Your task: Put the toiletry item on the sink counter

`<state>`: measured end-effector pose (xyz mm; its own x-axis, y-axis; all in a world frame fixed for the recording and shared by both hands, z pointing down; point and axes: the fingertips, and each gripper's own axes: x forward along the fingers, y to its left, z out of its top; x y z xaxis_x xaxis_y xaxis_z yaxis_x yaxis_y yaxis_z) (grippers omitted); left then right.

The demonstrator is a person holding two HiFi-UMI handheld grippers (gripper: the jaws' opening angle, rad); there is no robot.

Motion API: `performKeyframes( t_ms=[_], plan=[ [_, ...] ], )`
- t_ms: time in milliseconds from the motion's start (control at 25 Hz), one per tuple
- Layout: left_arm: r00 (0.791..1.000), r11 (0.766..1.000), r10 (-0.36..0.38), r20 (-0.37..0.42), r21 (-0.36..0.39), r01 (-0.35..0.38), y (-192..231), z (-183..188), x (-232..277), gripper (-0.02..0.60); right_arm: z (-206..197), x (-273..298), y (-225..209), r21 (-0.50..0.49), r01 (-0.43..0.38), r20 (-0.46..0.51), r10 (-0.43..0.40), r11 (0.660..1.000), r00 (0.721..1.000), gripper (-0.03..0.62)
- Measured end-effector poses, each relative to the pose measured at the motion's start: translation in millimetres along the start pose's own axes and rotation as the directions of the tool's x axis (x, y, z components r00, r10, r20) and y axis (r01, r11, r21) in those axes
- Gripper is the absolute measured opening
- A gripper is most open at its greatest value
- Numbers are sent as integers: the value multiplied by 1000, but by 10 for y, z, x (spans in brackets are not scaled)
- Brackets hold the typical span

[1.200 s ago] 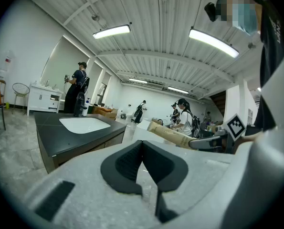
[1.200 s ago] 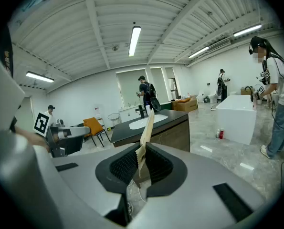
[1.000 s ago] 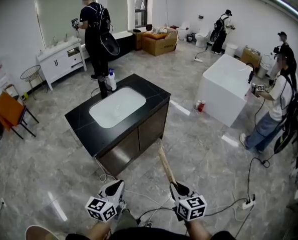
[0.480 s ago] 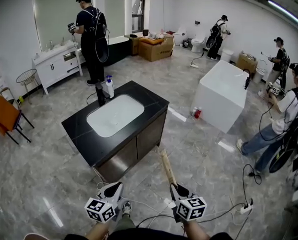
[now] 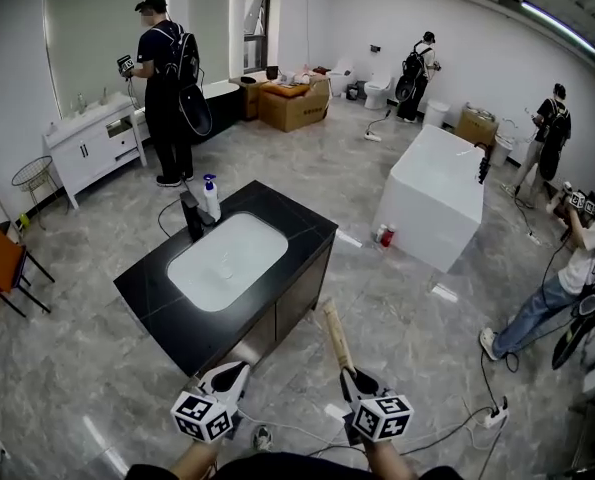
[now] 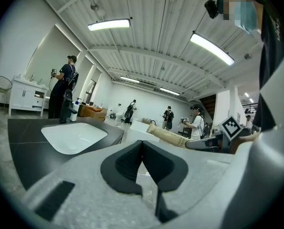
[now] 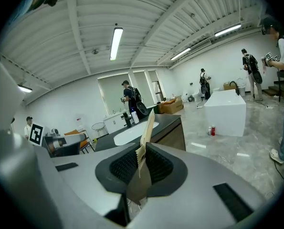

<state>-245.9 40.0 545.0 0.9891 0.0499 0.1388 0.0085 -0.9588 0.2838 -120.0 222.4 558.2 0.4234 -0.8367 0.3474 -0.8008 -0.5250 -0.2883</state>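
The toiletry item is a long flat tan packet (image 5: 334, 334) that sticks up and forward out of my right gripper (image 5: 353, 374), which is shut on its lower end. In the right gripper view the packet (image 7: 147, 127) stands between the dark pads. My left gripper (image 5: 238, 370) is held beside it to the left, shut and empty; in its own view the pads (image 6: 132, 159) meet, and the packet (image 6: 173, 137) shows at the right. The black sink counter (image 5: 147, 290) with a white basin (image 5: 227, 263) stands just beyond both grippers.
A dark faucet (image 5: 191, 216) and a pump bottle (image 5: 210, 198) stand at the counter's far edge. A white block (image 5: 432, 198) with a red can (image 5: 386, 236) is at the right. Several people stand around. Cables and a power strip (image 5: 492, 417) lie on the floor.
The counter has come nearer to both grippers as I move toward it. The grippers keep their places in the view, the right still shut on the packet.
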Motion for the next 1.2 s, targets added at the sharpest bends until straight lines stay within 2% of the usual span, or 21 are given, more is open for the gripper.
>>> performKeyframes(
  t_ms=[400,680,920,1200],
  plan=[
    [999,999,-35,-14,23,36,852,328,346,8,317,735,125,21,57,42,-58,998,997,37],
    [999,999,-38,-27,18,39,1054,388,598,8,419,1077,45,29,47,33,-48,998,998,37],
    [1000,999,29,-1,14,-29,1182,488,875,8,635,1397,-215,3,-6,19,6,1000,1000,37],
    [990,990,138,38,-4,-137,1105,576,1377,8,965,1755,-739,-43,-103,-11,103,994,995,37]
  ],
)
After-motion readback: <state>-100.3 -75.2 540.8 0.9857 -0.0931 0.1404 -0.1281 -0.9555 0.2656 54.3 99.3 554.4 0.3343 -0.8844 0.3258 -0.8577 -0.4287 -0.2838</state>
